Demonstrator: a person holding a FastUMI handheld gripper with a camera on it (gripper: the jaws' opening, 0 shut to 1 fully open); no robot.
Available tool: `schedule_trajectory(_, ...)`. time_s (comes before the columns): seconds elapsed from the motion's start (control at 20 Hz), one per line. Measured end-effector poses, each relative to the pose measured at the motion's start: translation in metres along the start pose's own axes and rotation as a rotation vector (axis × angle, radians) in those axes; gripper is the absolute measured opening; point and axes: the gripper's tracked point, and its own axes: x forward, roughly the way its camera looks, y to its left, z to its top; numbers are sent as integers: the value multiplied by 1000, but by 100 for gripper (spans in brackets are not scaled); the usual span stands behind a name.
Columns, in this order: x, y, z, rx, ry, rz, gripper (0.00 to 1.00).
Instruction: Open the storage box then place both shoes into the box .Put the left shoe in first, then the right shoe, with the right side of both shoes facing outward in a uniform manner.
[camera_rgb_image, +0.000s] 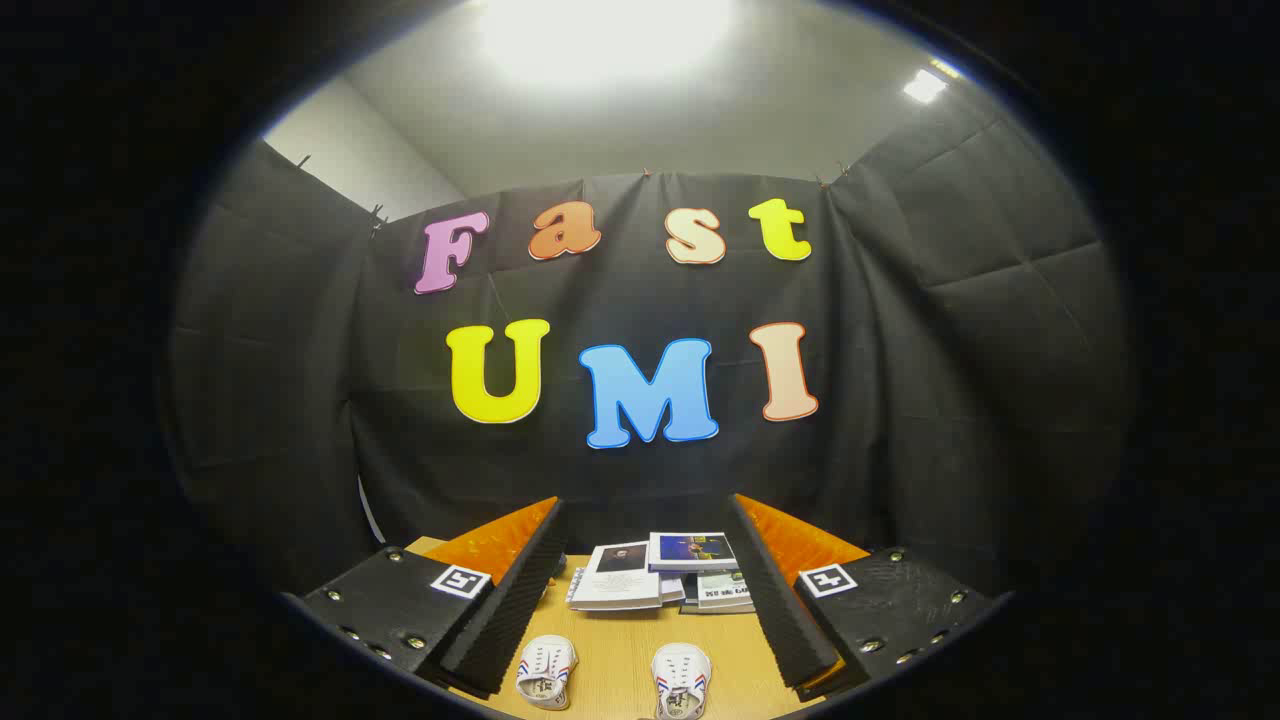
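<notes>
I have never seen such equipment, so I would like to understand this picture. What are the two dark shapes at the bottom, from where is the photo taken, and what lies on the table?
The camera rides on a hand-held tool: a person carries a gripper with two fingers, and the lens looks forward along them. The two dark ridged shapes are those fingers; they stand wide apart and hold nothing.

Between the fingers, near the camera, two small white shoes with striped sides lie on the wooden table, toes pointing away. Beyond them, toward the black cloth wall, sits a small pile of books or booklets. The round, bent look comes from the fisheye lens.
</notes>
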Motion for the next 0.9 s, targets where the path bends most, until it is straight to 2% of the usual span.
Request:
schedule_trajectory(0.45,11,4,1,-17,-2,-21,97)
schedule_trajectory(0.9,34,12,-34,7,52,-21,97)
